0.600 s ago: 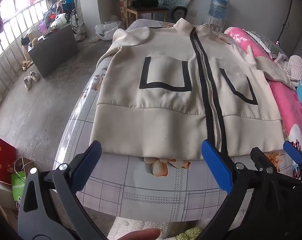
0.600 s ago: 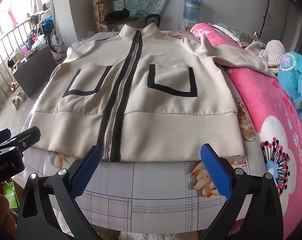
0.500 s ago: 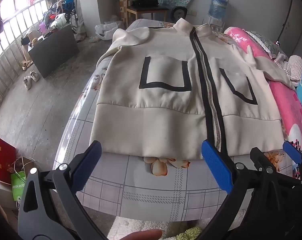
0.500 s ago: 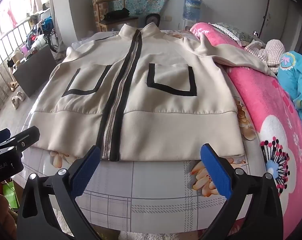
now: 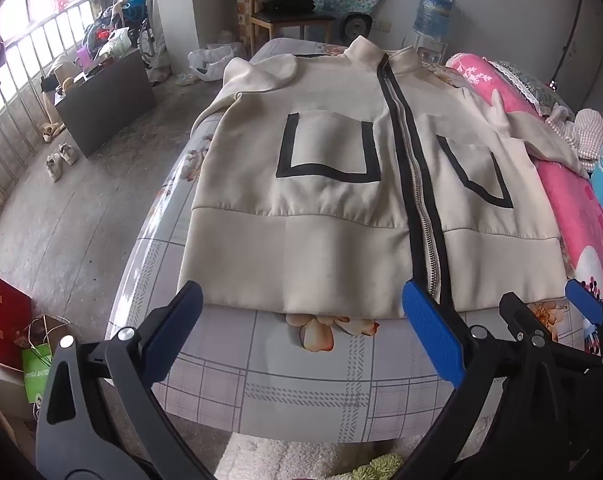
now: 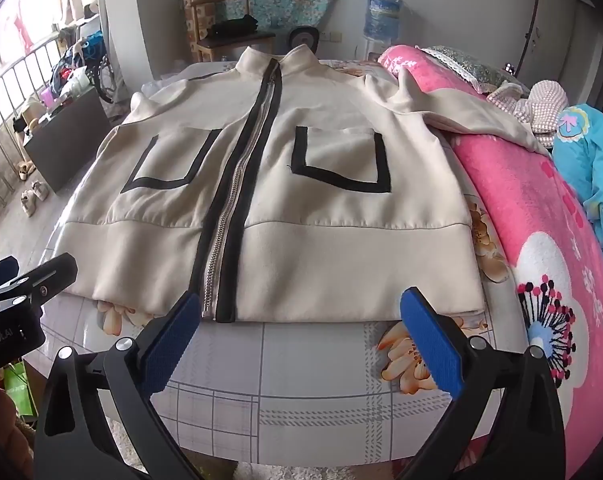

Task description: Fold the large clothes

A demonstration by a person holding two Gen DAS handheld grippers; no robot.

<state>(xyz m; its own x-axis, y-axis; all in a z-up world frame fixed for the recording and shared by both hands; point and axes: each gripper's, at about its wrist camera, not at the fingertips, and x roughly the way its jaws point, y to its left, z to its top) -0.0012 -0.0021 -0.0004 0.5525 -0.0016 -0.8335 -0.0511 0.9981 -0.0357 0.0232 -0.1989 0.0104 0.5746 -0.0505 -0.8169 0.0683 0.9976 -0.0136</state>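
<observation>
Reading what little print shows: the body of the left tongs (image 6: 21, 280), seen at the left edge of the right wrist view, carries white lettering ending in "Robot.AI", and a green bag (image 5: 35, 374) on the floor bears words too small and turned to read.

Both tools tilt downward toward the bed, side by side. The left tongs (image 5: 299, 334) stand wide apart, blue pads (image 5: 431, 338) bare, with nothing between them; they hang just short of the jacket's hem. The right tongs (image 6: 301, 338) are equally spread and empty, also just before the hem, with the zipper's lower end near their left pad.

The beige jacket (image 5: 341, 184) lies flat and face up on the bed (image 5: 301, 392), zipped shut, collar at the far end, hem nearest the tools. Black trim outlines two chest pockets and runs along the silver zipper (image 6: 231, 208). One sleeve is folded in on the window side; the other drapes over a pink blanket (image 6: 541, 248) lying alongside, touching the jacket's edge. A blue garment (image 6: 593, 168) sits on the blanket beyond.

Farther off stand a wooden chair (image 5: 285, 12), a water bottle (image 5: 433, 12) and a dark cabinet (image 5: 105, 96).
</observation>
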